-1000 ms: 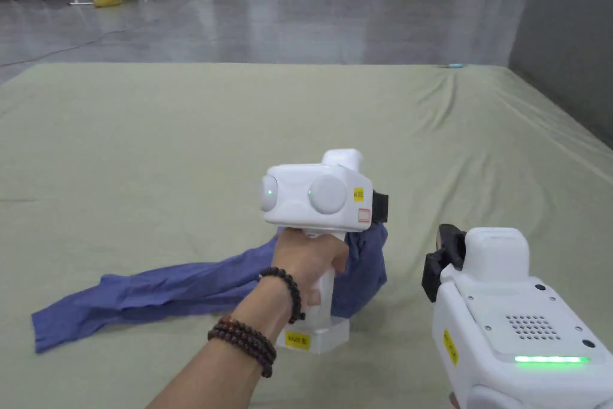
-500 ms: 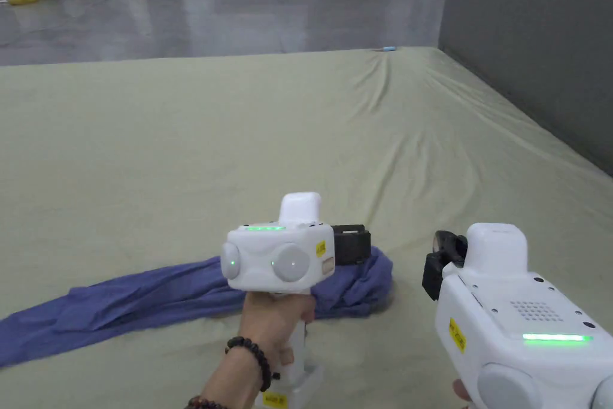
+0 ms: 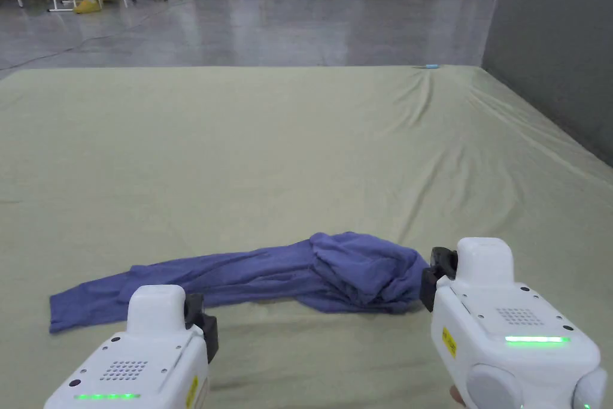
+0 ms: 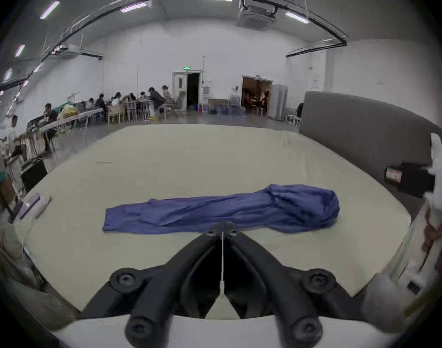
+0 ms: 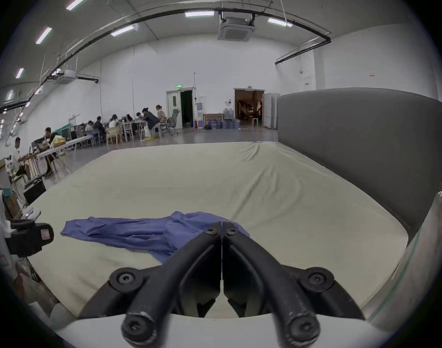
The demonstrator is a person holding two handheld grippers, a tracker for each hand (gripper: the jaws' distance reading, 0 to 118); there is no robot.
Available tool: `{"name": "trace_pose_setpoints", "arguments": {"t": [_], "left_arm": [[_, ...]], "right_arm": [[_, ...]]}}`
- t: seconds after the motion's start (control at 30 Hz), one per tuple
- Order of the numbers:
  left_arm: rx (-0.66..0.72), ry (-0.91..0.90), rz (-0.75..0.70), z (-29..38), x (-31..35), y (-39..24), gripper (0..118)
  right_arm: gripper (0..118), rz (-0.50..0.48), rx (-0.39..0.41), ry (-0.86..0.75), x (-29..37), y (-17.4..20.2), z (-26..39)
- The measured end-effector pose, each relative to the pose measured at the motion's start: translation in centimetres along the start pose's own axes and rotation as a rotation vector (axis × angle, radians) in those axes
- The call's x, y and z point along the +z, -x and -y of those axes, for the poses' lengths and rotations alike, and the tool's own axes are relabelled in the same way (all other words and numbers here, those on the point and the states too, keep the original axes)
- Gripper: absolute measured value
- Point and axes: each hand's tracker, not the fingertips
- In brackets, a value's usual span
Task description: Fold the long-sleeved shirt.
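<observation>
The blue shirt (image 3: 287,278) lies bunched lengthwise near the bed sheet (image 3: 299,147)'s near edge, wide bare sheet beyond. Left gripper (image 4: 222,228) and right gripper (image 5: 222,228) hover with jaws together, empty.

The shirt (image 3: 335,275) is a soft blue-purple cloth, matt and pretty crumpled, bunched up at one end. It's lying on a bed (image 3: 239,147) covered in a pale olive sheet, also matt cloth, mostly smooth with a few creases near the far corner. Both tools have white plastic shells with a slight sheen; the left tool (image 4: 222,229) and right tool (image 5: 222,228) have matt black jaws. The headboard (image 5: 360,137) looks like grey fabric. The floor (image 3: 269,27) is polished and reflective.
</observation>
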Motion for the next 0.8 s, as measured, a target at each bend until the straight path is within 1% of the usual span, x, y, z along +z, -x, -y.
{"name": "trace_pose_setpoints", "arguments": {"t": [0.03, 0.07, 0.17, 0.2, 0.23, 0.27, 0.3, 0.33, 0.37, 0.43, 0.5, 0.53, 0.57, 0.6, 0.63, 0.67, 0.7, 0.73, 0.8], "left_arm": [[-0.038, 0.021, -0.015, -0.1, -0.1, -0.2, 0], [-0.04, 0.025, -0.018, -0.3, -0.2, -0.4, 0], [0.02, 0.028, 0.005, -1.9, -1.2, -0.1, 0], [0.021, 0.04, 0.012, -2.6, -2.0, 0.2, 1], [0.018, 0.037, 0.015, -3.3, -2.9, 0.4, 34], [0.012, 0.049, 0.011, -4.2, -4.4, 0.7, 77], [0.008, 0.119, -0.003, -4.9, -6.5, 1.0, 111], [0.007, 0.184, -0.016, -5.1, -8.4, 1.4, 118], [0.002, 0.183, -0.035, -5.8, -10.3, 2.0, 117], [0.009, 0.26, -0.058, -6.1, -15.5, 3.0, 117], [-0.005, 0.389, -0.109, -5.5, -20.1, 3.9, 117], [-0.017, 0.441, -0.132, -5.3, -21.8, 4.3, 113], [-0.029, 0.488, -0.15, -5.0, -23.6, 4.8, 106], [-0.034, 0.515, -0.166, -4.3, -24.7, 5.0, 97], [-0.049, 0.542, -0.171, -4.0, -25.7, 5.2, 75], [-0.045, 0.565, -0.181, -3.5, -26.4, 5.5, 48], [-0.027, 0.592, -0.163, -3.0, -26.8, 5.7, 39], [-0.007, 0.596, -0.119, -2.3, -27.2, 6.0, 38], [-0.043, 0.586, -0.115, -3.2, -26.1, 5.0, 34]], "right_arm": [[0, -0.001, 0.0, -0.004, 0.0, 0.1, -0.1], [0, -0.002, -0.003, -0.007, 0.0, 0.2, -0.3], [0, -0.016, -0.008, -0.01, 0.2, 0.2, -0.4], [0, -0.017, -0.007, -0.01, 0.2, 0.2, -0.4], [0, -0.018, -0.006, -0.008, 0.2, 0.2, -0.3], [0, -0.019, -0.003, -0.003, 0.1, 0.1, -0.2], [0, -0.021, 0.0, 0.005, -0.1, 0.1, 0.0], [0, -0.021, 0.0, 0.011, -0.4, 0.1, 0.2], [0, -0.019, -0.002, 0.017, -0.6, 0.1, 0.4], [0, -0.023, -0.008, 0.036, -1.3, 0.0, 0.8], [0, -0.022, -0.006, 0.056, -2.0, 0.0, 1.1], [0, -0.021, -0.003, 0.063, -2.3, 0.0, 1.2], [0, -0.017, 0.001, 0.071, -2.6, -0.1, 1.4], [0, -0.019, 0.003, 0.078, -2.9, -0.1, 1.5], [0, -0.021, 0.006, 0.085, -3.2, -0.2, 1.5], [0, -0.02, 0.011, 0.093, -3.5, -0.3, 1.5], [0, -0.018, 0.017, 0.099, -3.9, -0.3, 1.6], [0, -0.019, 0.021, 0.104, -4.3, -0.3, 1.6], [0, -0.025, 0.032, 0.121, -5.5, -0.5, 1.3]]}}
